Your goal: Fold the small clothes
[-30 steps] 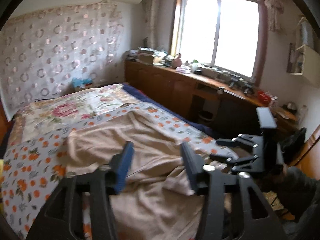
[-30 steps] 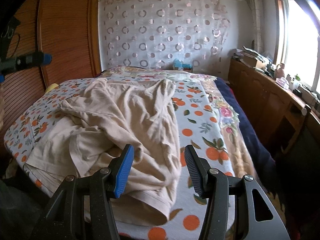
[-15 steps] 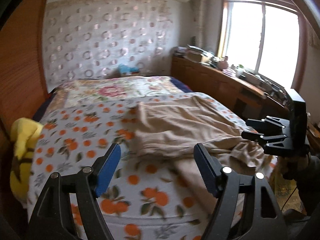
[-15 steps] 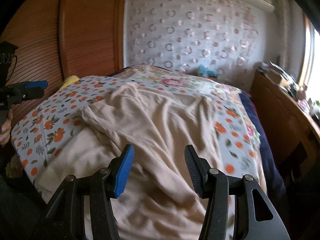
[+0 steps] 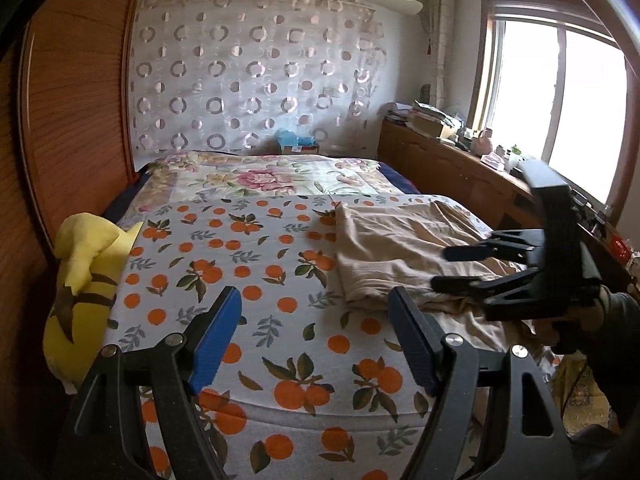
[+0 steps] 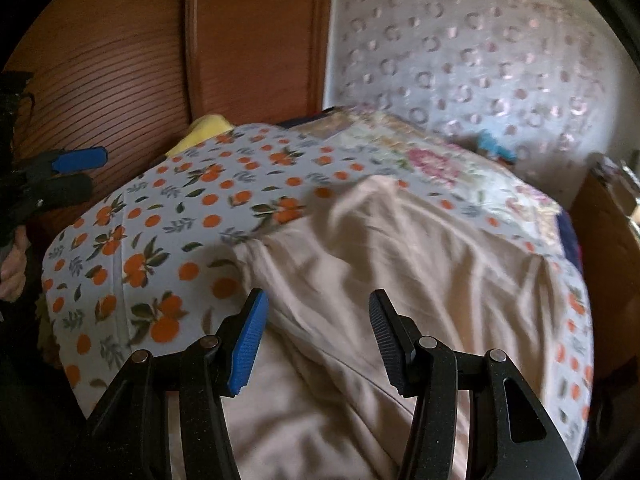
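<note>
Left hand-held gripper: my jaws just widened, empty above the bed.
Right hand-held gripper: jaws apart, nothing held, over the beige garment.

A bed with an orange-print sheet fills the middle of my view. A circle-patterned curtain hangs behind it, a wooden wardrobe stands at left, and at right a bright window lights a cluttered wooden counter.

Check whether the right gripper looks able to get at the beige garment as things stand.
Probably yes. The right gripper hangs open directly over the beige garment, which lies spread and uncovered on the bedspread; nothing sits between them.
</note>
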Available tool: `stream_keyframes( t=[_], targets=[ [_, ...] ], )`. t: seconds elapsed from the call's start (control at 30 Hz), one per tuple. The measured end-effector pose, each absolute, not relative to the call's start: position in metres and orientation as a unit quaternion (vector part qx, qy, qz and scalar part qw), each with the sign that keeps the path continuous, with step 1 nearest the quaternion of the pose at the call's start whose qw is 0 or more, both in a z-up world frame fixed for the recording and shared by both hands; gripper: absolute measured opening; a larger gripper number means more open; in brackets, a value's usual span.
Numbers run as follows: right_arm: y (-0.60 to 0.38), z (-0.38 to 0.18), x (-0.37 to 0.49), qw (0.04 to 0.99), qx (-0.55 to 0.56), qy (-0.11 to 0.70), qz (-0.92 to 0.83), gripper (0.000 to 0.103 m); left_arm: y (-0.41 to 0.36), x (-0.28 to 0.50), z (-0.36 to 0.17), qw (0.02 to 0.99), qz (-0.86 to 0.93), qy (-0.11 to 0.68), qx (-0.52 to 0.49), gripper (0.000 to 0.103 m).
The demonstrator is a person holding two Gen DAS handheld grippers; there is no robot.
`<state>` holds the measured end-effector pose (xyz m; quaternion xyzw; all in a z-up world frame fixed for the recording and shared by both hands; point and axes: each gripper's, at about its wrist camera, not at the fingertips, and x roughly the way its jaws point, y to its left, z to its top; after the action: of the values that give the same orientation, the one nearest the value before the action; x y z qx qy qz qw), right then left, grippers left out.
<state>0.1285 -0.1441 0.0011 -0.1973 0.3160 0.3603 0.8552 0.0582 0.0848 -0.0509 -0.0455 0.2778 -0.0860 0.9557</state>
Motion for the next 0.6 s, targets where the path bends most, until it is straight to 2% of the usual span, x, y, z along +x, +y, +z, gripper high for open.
stream_keyframes(
  t=[0.53, 0.6],
  targets=[
    [-0.086, -0.025, 0.177, 0.806, -0.242, 0.374, 0.390, 0.054, 0.090, 0.055, -0.060, 0.954, -0.088, 0.284, -0.047, 0.076],
    [-0.088, -0.024, 0.183, 0.808, -0.241, 0.375, 0.385, 0.050, 0.089, 0.055, -0.060, 0.953, -0.090, 0.284, -0.047, 0.076]
  ],
)
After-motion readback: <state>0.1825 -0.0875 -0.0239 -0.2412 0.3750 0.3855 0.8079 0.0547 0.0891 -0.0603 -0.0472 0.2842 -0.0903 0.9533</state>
